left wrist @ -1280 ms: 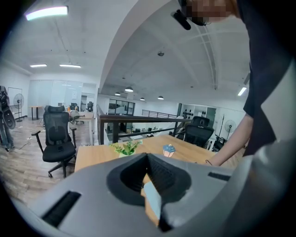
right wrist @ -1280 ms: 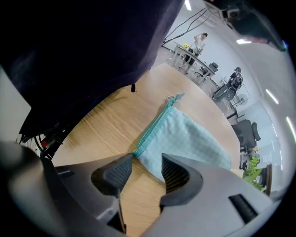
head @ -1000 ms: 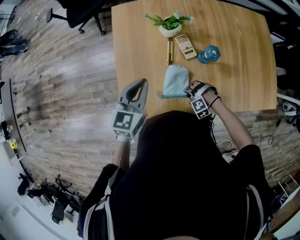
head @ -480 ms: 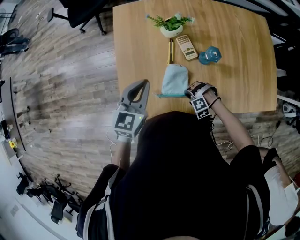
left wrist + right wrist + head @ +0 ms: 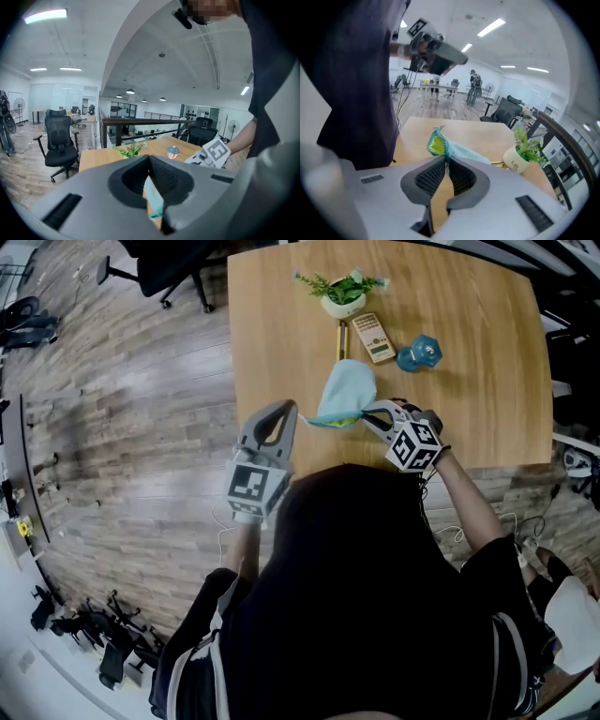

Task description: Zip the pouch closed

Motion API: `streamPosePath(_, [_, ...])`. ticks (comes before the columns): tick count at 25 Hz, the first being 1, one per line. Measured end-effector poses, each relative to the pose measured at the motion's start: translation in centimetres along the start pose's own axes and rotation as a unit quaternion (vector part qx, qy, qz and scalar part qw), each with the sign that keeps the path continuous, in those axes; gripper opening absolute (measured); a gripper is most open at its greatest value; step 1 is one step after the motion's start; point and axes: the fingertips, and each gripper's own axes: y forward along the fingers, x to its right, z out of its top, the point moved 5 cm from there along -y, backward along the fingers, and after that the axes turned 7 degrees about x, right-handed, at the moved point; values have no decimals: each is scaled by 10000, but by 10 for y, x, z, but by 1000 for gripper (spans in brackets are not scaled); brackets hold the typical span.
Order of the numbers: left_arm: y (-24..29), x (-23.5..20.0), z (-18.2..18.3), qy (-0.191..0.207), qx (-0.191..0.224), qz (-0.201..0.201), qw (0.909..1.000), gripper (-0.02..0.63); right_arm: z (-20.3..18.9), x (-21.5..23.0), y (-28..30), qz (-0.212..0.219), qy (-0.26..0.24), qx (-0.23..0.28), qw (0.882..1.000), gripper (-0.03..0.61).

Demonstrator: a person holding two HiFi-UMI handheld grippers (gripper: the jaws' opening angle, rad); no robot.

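Observation:
The light-blue pouch (image 5: 345, 390) hangs tilted above the wooden table (image 5: 281, 324), lifted by its near edge. My right gripper (image 5: 364, 414) is closing on that edge, and its pads pinch the fabric beside the teal zipper. In the right gripper view the pouch (image 5: 457, 151) rises from the gripper (image 5: 446, 162), its mouth gaping with yellow-green lining. My left gripper (image 5: 280, 409) is shut and empty, just left of the pouch at the table's front-left corner. In the left gripper view, a strip of the pouch (image 5: 153, 200) shows past the shut gripper (image 5: 150, 157).
A small potted plant (image 5: 341, 292), a yellow pen (image 5: 339, 341), a beige remote (image 5: 372, 334) and a blue faceted object (image 5: 419, 350) lie at the far side of the table. An office chair (image 5: 164, 263) stands on the wood floor at the upper left.
The right gripper shut on the pouch's near edge, rolled, and raised it off the table. The left gripper kept still.

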Motion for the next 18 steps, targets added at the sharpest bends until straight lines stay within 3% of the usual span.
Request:
streamPosePath(3, [-4, -2, 1, 51, 66, -22, 10000, 2, 26, 14, -29, -20, 731, 663, 9951, 40])
streamPosePath(6, [-12, -12, 2, 76, 167, 24, 9998, 2, 48, 21, -63, 321, 1513, 1478, 9768, 38])
streamPosePath(11, [-15, -22, 1, -31, 249, 33, 9997, 2, 69, 25, -99, 595, 1517, 1932, 9675, 38])
streamPosePath(13, [-13, -21, -2, -324, 354, -98, 9988, 2, 83, 25, -115, 906, 1520, 2397, 9546, 37])
streamPosePath(15, [-12, -23, -5, -825, 488, -215, 9952, 2, 102, 27, -138, 1219, 1623, 2960, 9334, 37])
streamPosePath(17, [-13, -25, -4, -1631, 711, -502, 9828, 2, 120, 30, -168, 1510, 1724, 3452, 9101, 37])
streamPosePath(18, [-13, -23, -2, -2129, 842, -769, 9704, 2, 129, 32, -184, 1643, 1730, 3659, 8995, 37])
